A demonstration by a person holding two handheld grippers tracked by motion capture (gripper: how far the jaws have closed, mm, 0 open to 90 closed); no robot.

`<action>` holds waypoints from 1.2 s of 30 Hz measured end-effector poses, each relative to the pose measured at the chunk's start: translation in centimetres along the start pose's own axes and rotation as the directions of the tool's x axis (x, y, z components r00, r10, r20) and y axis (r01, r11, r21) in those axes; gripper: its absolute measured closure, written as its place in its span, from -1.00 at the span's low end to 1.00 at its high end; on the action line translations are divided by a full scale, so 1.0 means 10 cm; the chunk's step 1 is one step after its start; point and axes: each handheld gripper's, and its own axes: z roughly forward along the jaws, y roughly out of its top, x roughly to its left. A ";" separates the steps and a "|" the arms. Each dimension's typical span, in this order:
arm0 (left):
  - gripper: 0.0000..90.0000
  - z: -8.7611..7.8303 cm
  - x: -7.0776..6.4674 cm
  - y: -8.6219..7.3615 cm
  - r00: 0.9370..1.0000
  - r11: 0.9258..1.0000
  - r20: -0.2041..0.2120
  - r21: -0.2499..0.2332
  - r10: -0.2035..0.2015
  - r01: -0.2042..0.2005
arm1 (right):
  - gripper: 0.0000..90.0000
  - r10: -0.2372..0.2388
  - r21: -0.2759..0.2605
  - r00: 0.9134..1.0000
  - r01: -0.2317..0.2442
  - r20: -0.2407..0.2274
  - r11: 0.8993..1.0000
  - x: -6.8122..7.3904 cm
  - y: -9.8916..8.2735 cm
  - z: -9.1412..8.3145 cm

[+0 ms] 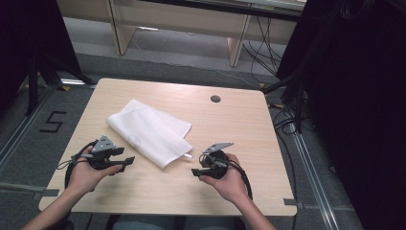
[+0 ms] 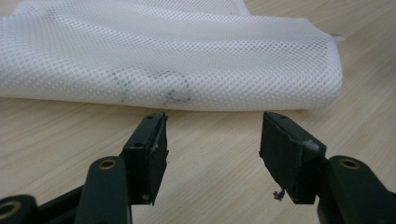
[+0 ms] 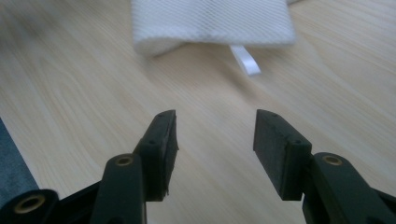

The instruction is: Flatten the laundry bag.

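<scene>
Looks like the approach step: both tongs sit open and empty, left tongs (image 1: 125, 155) just beside the long edge of the folded white mesh cloth (image 1: 148, 131) lying mid-counter, right tongs (image 1: 195, 171) near its small white tab (image 3: 246, 60). Next move probably calls for closing in on an edge or corner and pinching the thin mesh without scraping the counter (image 1: 249, 124). Nothing blocks either path; a round cable hole (image 1: 215, 98) sits well apart at the far side.
</scene>
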 end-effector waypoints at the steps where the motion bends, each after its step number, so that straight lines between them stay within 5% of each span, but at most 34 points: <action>1: -0.09 0.02 0.00 0.00 1.000 1.000 0.012 -0.011 0.002 -0.002 | 0.13 -0.007 0.012 1.000 0.007 -0.010 1.000 0.02 0.04 0.02; 4: -0.09 0.04 -0.02 0.01 1.000 1.000 0.018 0.003 0.001 -0.001 | 0.12 -0.005 -0.009 1.000 0.005 -0.030 1.000 0.07 0.12 0.14; 5: -0.09 0.03 0.00 0.02 0.999 0.999 0.029 0.014 0.032 -0.033 | 0.12 0.010 0.030 1.000 -0.010 -0.028 0.999 0.09 0.15 0.15; 14: -0.10 0.05 -0.04 0.03 0.998 0.998 0.033 0.018 0.062 -0.063 | 0.02 -0.043 0.007 0.998 0.044 -0.036 0.999 0.18 0.31 0.41; 15: -0.10 0.05 -0.04 0.03 0.998 0.998 0.034 0.018 0.061 -0.062 | 0.01 -0.011 0.013 0.999 0.011 -0.047 1.000 0.21 0.33 0.40; 16: -0.10 0.05 -0.05 0.03 0.998 0.998 0.030 0.017 0.059 -0.060 | 0.00 -0.038 -0.006 0.999 0.038 -0.031 0.999 0.20 0.35 0.43; 17: -0.10 0.05 -0.05 0.03 0.998 0.998 0.032 0.017 0.060 -0.060 | 0.00 -0.007 0.003 0.999 0.007 -0.043 1.000 0.22 0.37 0.42; 22: -0.10 0.07 -0.05 0.03 0.997 0.998 0.037 0.023 0.064 -0.065 | -0.04 -0.003 -0.007 0.999 0.002 -0.032 1.000 0.26 0.45 0.46; 23: -0.10 0.07 -0.05 0.03 0.998 0.998 0.038 0.018 0.057 -0.057 | -0.05 -0.042 -0.039 0.999 0.042 -0.001 0.998 0.23 0.46 0.51; 25: -0.10 0.07 -0.05 0.03 0.997 0.998 0.039 0.016 0.060 -0.060 | -0.06 -0.009 -0.020 1.000 0.009 -0.025 1.000 0.28 0.50 0.51; 26: -0.10 0.08 -0.07 0.03 0.999 0.999 0.039 0.012 0.037 -0.037 | -0.08 -0.018 -0.016 1.000 0.017 -0.024 1.000 0.28 0.52 0.52; 30: -0.10 0.09 -0.06 0.04 0.997 0.998 0.048 0.016 0.056 -0.057 | -0.10 -0.019 0.003 0.999 0.019 -0.031 1.000 0.33 0.58 0.62; 33: -0.10 0.08 -0.05 0.04 0.997 0.998 0.052 0.020 0.055 -0.056 | -0.10 -0.002 -0.003 1.000 0.002 0.005 1.000 0.36 0.60 0.69; 36: -0.10 0.08 -0.04 0.03 0.996 0.997 0.047 0.027 0.071 -0.072 | -0.10 -0.055 0.007 0.998 0.055 0.002 0.998 0.42 0.63 0.80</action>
